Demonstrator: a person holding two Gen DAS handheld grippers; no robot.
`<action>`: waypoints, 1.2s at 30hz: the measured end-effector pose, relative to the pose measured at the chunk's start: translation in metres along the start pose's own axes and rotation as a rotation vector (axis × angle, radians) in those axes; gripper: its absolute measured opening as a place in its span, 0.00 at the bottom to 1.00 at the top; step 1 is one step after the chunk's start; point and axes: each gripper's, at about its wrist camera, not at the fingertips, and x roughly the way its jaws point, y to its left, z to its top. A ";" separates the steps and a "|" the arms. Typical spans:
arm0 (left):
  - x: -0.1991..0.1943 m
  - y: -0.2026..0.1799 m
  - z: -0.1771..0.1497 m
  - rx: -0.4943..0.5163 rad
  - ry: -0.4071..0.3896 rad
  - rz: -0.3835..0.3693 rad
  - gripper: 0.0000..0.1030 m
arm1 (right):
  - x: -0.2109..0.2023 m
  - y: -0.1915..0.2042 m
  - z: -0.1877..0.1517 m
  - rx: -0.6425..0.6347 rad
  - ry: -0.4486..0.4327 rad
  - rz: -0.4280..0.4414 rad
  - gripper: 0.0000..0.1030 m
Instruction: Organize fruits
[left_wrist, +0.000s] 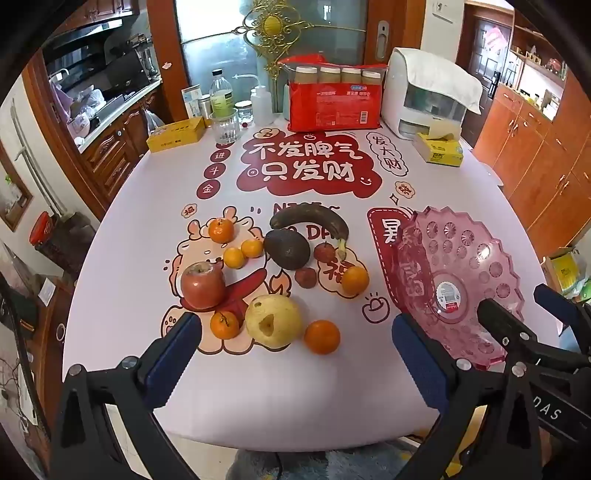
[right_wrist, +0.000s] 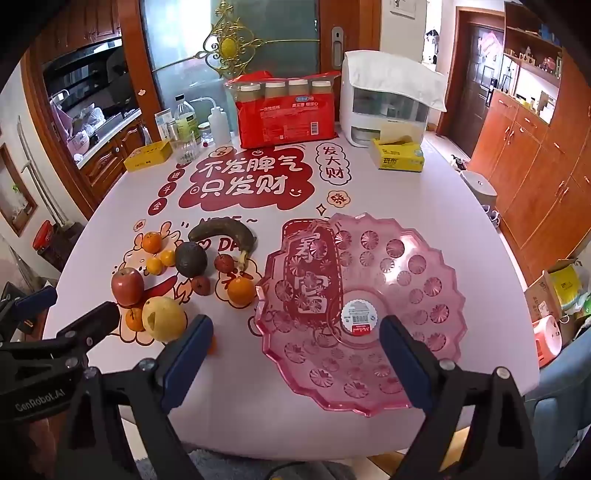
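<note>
A pile of fruit lies on the table left of a pink plastic fruit plate (left_wrist: 461, 258) (right_wrist: 406, 280). It holds a yellow pear (left_wrist: 273, 321) (right_wrist: 164, 319), a red apple (left_wrist: 202, 286) (right_wrist: 127, 286), a dark avocado (left_wrist: 286, 248) (right_wrist: 191, 259), a blackened banana (left_wrist: 310, 219) (right_wrist: 221, 230), several small oranges (left_wrist: 321, 336) (right_wrist: 241, 291) and two small red fruits (left_wrist: 306, 277). My left gripper (left_wrist: 295, 339) is open and empty, just in front of the pear. My right gripper (right_wrist: 295, 339) is open and empty over the plate's near rim.
At the table's far edge stand a red package of bottles (left_wrist: 332, 96), a white dispenser box (left_wrist: 424, 96), a yellow tissue box (left_wrist: 437, 147), a glass (left_wrist: 224, 127), bottles (left_wrist: 221, 96) and a yellow carton (left_wrist: 176, 134). Wooden cabinets (left_wrist: 535, 155) stand at right.
</note>
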 end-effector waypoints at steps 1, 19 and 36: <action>0.000 0.001 0.000 -0.001 0.001 -0.005 0.99 | 0.000 -0.001 0.000 0.002 0.001 0.003 0.90; 0.004 -0.006 0.007 0.008 0.000 -0.012 0.99 | 0.007 -0.003 0.005 0.009 0.002 0.002 0.90; 0.012 -0.003 0.014 0.001 -0.009 -0.007 0.99 | 0.018 0.003 0.013 0.000 0.000 0.008 0.90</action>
